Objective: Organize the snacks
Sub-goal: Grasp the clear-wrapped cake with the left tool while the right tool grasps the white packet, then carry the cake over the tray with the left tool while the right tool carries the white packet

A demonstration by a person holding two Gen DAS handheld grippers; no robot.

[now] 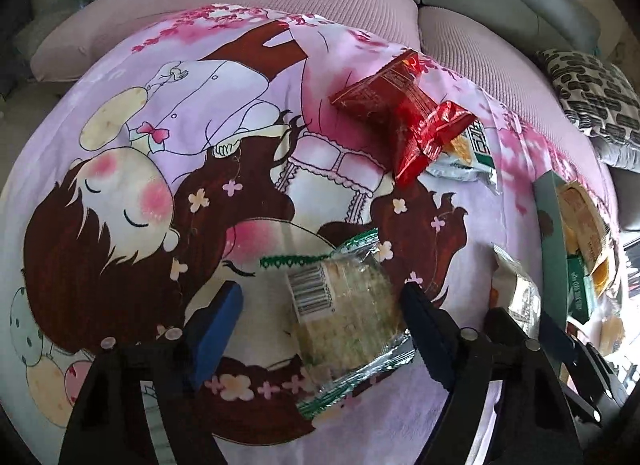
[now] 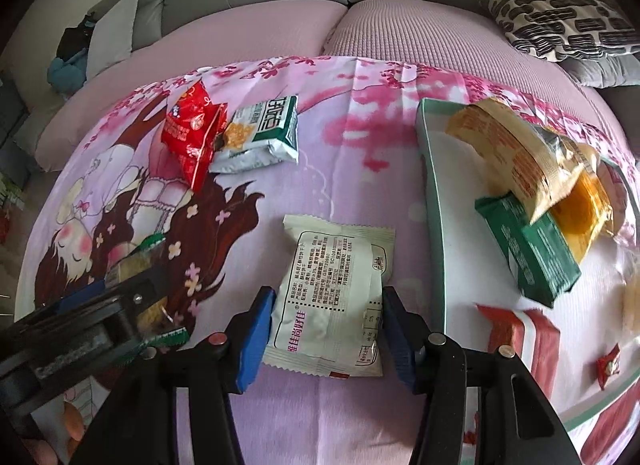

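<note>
A clear packet of pale crackers point(image 1: 344, 305) with green ends lies on the cartoon-print blanket, between the blue pads of my left gripper point(image 1: 320, 325). The right pad reaches the packet's edge; the left pad stands clear of it, so the gripper is open. My right gripper point(image 2: 328, 329) has both pads against the sides of a white snack packet point(image 2: 332, 289) with printed text, which lies flat on the blanket. A teal-rimmed tray point(image 2: 430, 193) just to its right holds several snacks.
Red packets point(image 2: 192, 133) and a white-and-green packet point(image 2: 264, 133) lie together at the blanket's far left. In the tray are an orange-yellow bag point(image 2: 516, 157), a green box point(image 2: 532, 249) and a red packet point(image 2: 524, 333). A patterned pillow point(image 2: 560, 17) rests on the sofa behind.
</note>
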